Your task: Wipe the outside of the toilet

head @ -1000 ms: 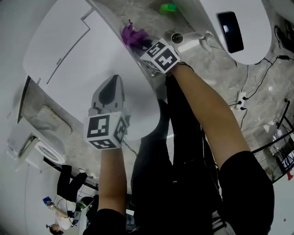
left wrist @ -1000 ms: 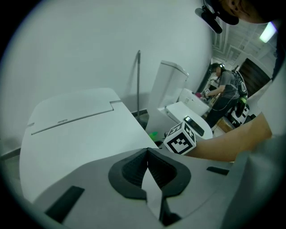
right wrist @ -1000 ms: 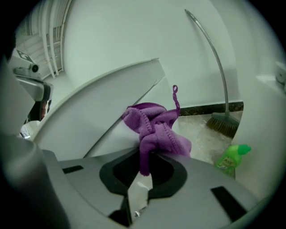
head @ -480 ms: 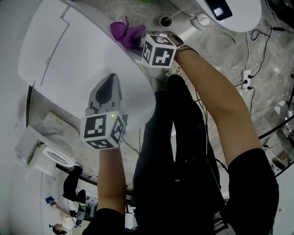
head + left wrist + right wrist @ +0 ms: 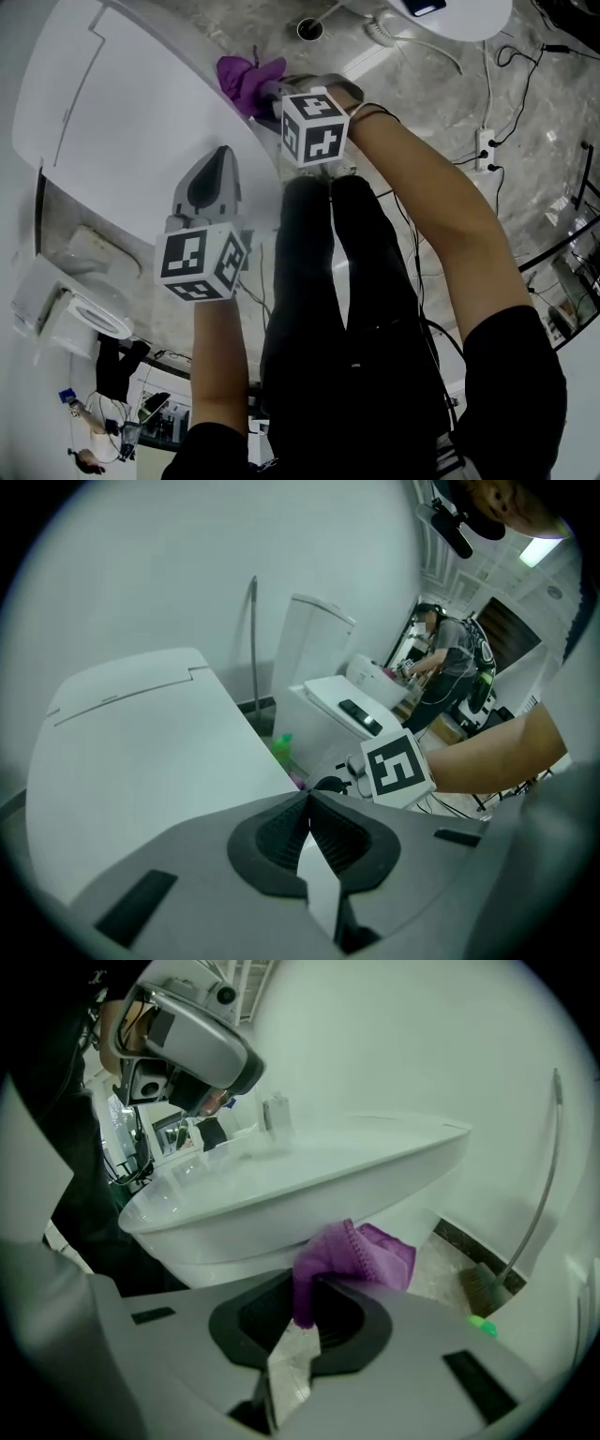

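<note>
Jaws of right gripper (image 5: 309, 1290) pinch cloth (image 5: 361, 1255) by toilet (image 5: 281, 1180).

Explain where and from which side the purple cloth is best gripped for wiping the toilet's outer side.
Grip a bunched edge of the purple cloth, as the right gripper does, leaving most puffed out past the jaws. Come from the floor side, jaws toward the curved flank of the toilet, so likely only soft cloth meets it.
</note>
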Motion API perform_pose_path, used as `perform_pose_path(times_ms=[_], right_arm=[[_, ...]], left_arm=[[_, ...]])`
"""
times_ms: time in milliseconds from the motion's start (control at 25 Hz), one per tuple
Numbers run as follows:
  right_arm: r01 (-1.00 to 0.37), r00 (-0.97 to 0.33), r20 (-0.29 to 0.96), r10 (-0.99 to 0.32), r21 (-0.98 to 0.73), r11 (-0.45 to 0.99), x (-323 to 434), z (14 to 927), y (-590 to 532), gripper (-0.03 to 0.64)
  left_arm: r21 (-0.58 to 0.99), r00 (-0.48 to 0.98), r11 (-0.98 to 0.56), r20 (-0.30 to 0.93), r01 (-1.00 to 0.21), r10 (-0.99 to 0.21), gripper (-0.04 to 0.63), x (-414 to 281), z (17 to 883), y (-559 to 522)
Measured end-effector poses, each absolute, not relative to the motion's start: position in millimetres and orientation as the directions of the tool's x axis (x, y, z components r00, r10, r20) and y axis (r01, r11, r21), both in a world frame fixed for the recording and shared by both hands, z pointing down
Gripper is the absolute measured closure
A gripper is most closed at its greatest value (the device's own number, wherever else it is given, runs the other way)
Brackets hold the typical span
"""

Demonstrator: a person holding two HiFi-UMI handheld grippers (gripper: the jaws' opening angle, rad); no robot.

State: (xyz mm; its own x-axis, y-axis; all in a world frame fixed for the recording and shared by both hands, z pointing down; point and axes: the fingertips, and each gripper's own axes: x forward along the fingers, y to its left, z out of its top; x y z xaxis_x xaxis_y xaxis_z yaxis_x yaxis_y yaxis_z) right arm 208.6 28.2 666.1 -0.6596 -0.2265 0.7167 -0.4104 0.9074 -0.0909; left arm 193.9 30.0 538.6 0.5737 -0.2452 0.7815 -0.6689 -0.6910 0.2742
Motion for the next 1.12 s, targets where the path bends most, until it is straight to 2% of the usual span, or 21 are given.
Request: perform_pose_path(times_ms=[280,720,1120], right_arm=[[-0.359,-0.657,0.731,-0.185,-0.088,0.929,206,668,70,0.567],[-0.407,-0.66,0.733,-0.165,-0.164,0.899,186,672,156,0.566],[-0.413,-0.633,0.763,-0.134,-0.186,0.891,147,660,218,0.567]], left_arm=[[0.273,0.531,-0.59,0.784,-0.76,-0.322,0.589,183,532,72],[0.28,0.49,-0.505,0.799,-0.816,-0.349,0.589,171,532,154],[0.311,0.484,-0.429,0.785,-0.848,-0.387,0.589,108,525,227]])
